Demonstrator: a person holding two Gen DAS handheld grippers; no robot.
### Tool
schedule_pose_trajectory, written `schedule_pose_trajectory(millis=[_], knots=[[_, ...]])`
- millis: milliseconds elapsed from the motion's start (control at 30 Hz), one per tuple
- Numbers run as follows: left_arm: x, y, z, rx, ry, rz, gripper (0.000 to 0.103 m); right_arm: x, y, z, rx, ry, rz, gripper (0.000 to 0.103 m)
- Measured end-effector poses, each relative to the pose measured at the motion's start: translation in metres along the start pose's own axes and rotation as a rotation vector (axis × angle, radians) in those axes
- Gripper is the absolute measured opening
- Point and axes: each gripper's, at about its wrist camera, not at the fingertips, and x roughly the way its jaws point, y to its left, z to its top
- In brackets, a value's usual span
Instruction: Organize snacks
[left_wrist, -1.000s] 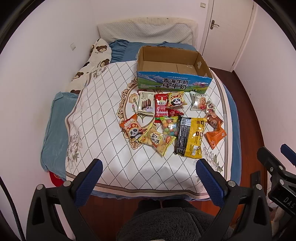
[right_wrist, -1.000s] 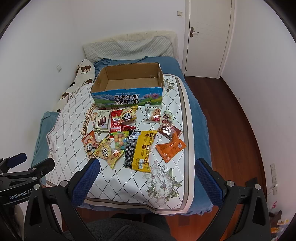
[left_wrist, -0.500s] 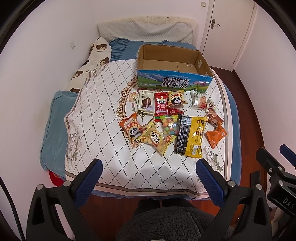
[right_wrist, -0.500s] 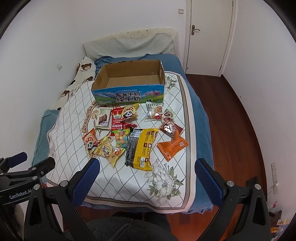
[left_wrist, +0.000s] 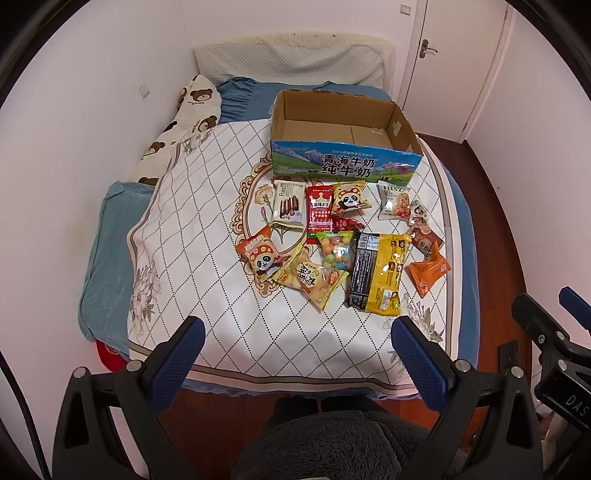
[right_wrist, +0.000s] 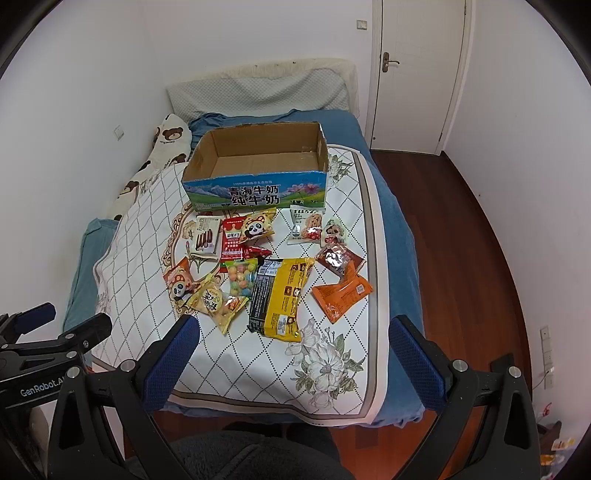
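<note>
Slightly closer to the bed than a second ago in both views; snacks and box unmoved. Left tongs and right tongs both spread wide, nothing held, hanging over the foot of the bed, well short of the pile.

Snacks loose on the quilt, just in front of the cardboard box, which looks empty. Nothing sorted yet, by the look of it.

Risks from here:
- Packets overlapping: black-and-yellow bag touching the candy bag and lying beside the yellow puff bag. Wide pinch likely to catch two at once or drag a neighbour.
- Flat, slick foil on soft quilt: tips likely to sink in, snag fabric, or slide off a thin edge.
- Orange packet and brown packet near the right edge of the bed; a nudge could push them onto the floor.
- Box light and on soft bedding: a bump on the near wall could tip or shift it.
- Tongs close side by side; reaching for the same spot risks a clash.
</note>
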Motion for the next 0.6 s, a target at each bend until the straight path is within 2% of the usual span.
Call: schedule_pose_trajectory(millis=[233, 367, 500, 600], knots=[[0.004, 0.0, 0.003, -0.012, 0.011, -0.002, 0.103, 0.0, 0.0, 0.0, 0.003, 0.002, 0.003, 0.103], [0.019, 0.005, 0.008, -0.046, 0.017, 0.001, 0.103, 0.013, -0.005, 0.002, 0.02, 0.021, 0.011, 0.103], [0.056, 0.019, 0.014, -0.105, 0.069, 0.003, 0.103, 0.045, -0.009, 0.004, 0.048, 0.047, 0.015, 0.103], [0.099, 0.032, 0.019, -0.17, 0.152, -0.011, 0.103, 0.086, -0.009, 0.007, 0.07, 0.07, 0.003, 0.103]])
